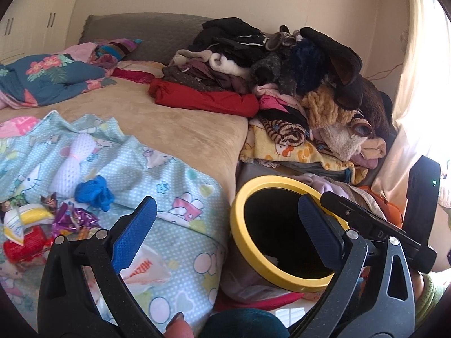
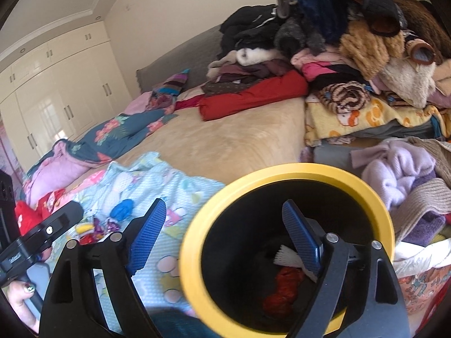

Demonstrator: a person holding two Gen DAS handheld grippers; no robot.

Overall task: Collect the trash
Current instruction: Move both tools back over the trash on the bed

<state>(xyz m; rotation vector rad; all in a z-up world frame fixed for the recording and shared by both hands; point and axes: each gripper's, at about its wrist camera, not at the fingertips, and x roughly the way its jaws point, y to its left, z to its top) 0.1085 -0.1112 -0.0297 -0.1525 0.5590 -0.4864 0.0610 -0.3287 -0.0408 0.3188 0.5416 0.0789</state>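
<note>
A black bin with a yellow rim (image 1: 245, 242) (image 2: 194, 219) stands beside the bed. In the right wrist view it holds red crumpled trash (image 2: 284, 290) and a white paper piece (image 2: 284, 256). Trash lies on the light-blue sheet: a blue crumpled glove (image 1: 94, 193) (image 2: 122, 209), purple foil wrappers (image 1: 72, 219), a yellow-white wrapper (image 1: 26, 218), a red wrapper (image 1: 24, 246) and a white printed wrapper (image 1: 146, 270). My left gripper (image 1: 228, 233) is open and empty, over the sheet and the bin's edge. My right gripper (image 2: 225, 236) is open and empty, one finger inside the bin's mouth.
A tall pile of clothes (image 1: 296, 79) (image 2: 338, 42) covers the bed's far right side. A floral blanket (image 1: 50, 79) lies at the far left. The beige bedspread (image 1: 174, 124) lies between them. White wardrobes (image 2: 56, 84) stand behind. More clothes (image 2: 400, 169) lie right of the bin.
</note>
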